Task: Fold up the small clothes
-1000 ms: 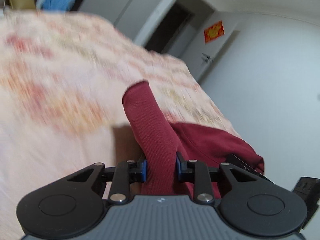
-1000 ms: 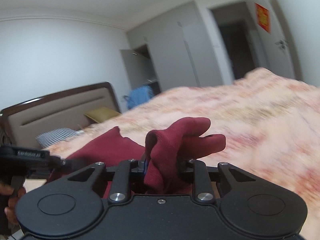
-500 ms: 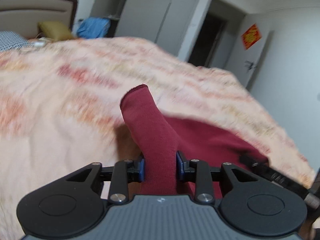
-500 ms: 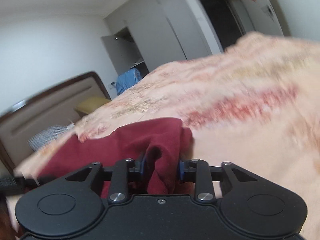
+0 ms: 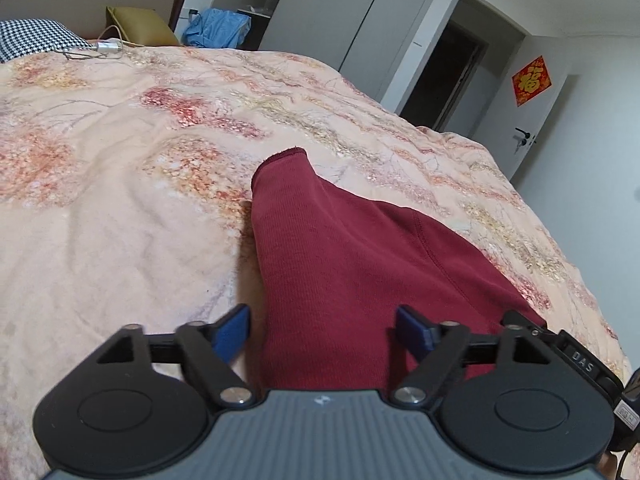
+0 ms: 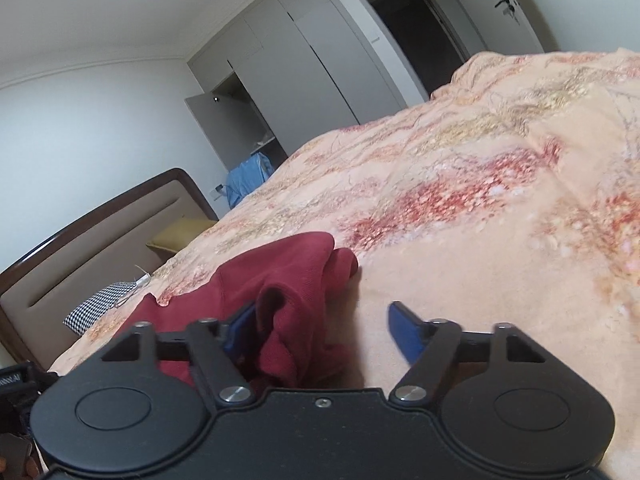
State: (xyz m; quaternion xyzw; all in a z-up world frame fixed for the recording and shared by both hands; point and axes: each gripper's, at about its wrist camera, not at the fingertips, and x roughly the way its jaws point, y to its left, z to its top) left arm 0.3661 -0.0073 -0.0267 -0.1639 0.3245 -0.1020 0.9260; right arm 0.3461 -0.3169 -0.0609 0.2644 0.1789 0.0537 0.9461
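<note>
My left gripper [image 5: 322, 330] and right gripper [image 6: 320, 328] are opening around the soft, light red garment [image 5: 352, 248] — best regripped at its 12 o'clock cuff.

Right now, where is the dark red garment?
The dark red garment lies on the floral bedspread, between the opening jaws of the left gripper; its bunched end sits inside the right gripper.

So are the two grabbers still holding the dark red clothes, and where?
No. Both are letting go: the left gripper and right gripper have jaws opening, pads off the dark red knitted garment lying between them.
</note>
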